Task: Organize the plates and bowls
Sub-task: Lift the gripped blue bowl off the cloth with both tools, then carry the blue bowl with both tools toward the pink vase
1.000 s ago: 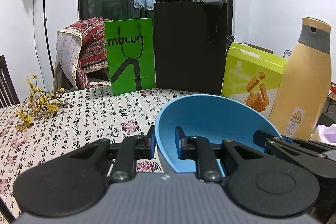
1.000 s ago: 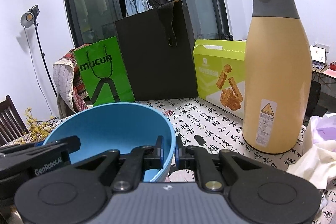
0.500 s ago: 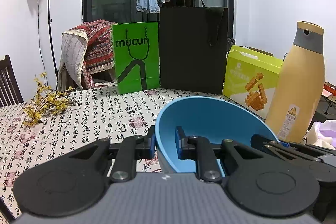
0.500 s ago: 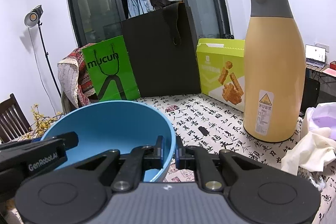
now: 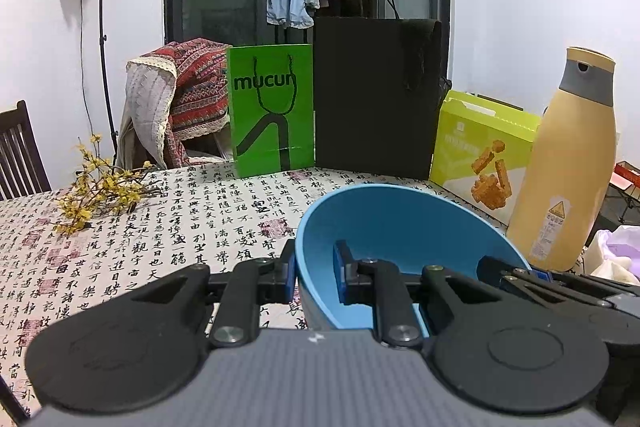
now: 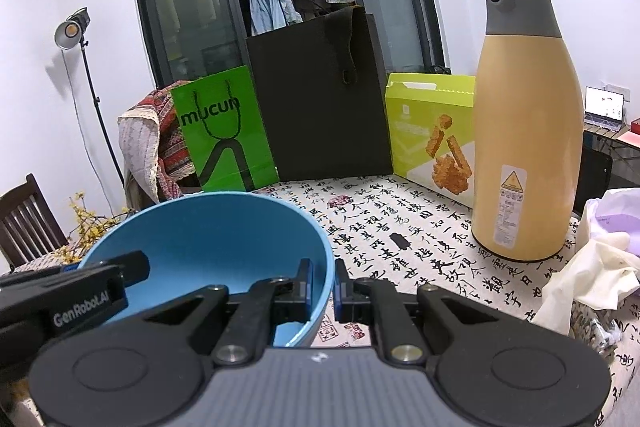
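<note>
Blue bowl (image 5: 400, 223) above patterned tablecloth (image 5: 160, 227), yellow flask (image 6: 524, 131) nearby

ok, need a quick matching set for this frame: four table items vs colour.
Items:
1. bowl held by both tongs
2. "mucun" bag
3. tall flask
4. big paper bag

Colours:
A. black
B. tan with grey collar
C. blue
D. bright green

Pairs: 1-C, 2-D, 3-B, 4-A
</note>
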Tool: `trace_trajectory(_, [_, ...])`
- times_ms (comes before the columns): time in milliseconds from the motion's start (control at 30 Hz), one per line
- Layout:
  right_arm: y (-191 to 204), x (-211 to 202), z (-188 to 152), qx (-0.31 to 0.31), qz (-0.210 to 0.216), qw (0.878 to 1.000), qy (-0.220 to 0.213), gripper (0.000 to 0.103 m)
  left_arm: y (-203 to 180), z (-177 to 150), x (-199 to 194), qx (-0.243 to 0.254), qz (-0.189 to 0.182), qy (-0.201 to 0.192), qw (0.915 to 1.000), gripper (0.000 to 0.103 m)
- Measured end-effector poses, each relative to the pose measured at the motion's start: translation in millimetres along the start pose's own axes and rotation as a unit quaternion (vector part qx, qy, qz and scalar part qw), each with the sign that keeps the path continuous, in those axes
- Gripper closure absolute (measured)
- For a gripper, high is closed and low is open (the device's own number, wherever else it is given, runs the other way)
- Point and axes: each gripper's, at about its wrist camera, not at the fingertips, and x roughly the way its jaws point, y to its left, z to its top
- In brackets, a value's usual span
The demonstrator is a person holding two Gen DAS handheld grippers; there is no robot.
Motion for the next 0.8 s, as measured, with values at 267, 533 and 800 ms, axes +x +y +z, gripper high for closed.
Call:
trace_trajectory(267, [5,-6,-1,-0.001,0.005,1.0,-0.002,0.093,7,-2,-8,-0.002,0.002,-0.003,1.0,0.084])
trace_trajectory(533, [10,-7,-3,-0.006,0.011,1.0,-0.001,0.093,10,-5,-13,-0.005,0.008,-0.003,1.0,0.084])
trace_trajectory(800, [12,-9,-6,-0.006,0.02,1.0,0.001,0.093,14,-7,-19,-0.006,0.017,-0.005,0.9998,0.084])
